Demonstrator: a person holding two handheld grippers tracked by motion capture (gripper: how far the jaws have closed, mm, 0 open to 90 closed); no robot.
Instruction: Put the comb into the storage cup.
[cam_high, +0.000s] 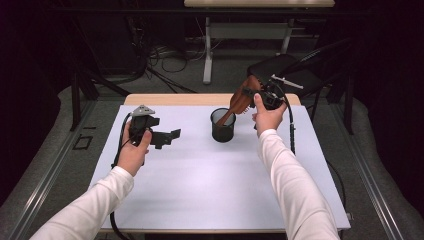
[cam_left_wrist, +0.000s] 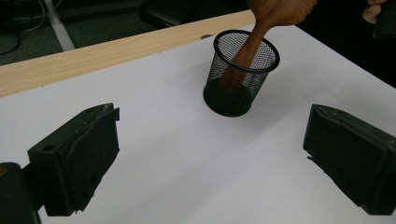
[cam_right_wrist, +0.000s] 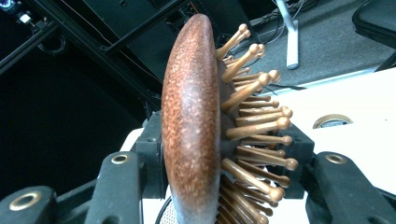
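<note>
R gripper fingers clamp hairbrush by its head, handle tilted down into mesh cup mid-table to stand it; L gripper idle nearby, fingers wide.

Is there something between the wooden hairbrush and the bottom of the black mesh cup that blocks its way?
Nothing visible does. The hairbrush, held by the right gripper, already has its handle inside the mesh cup, which shows no other contents.
</note>
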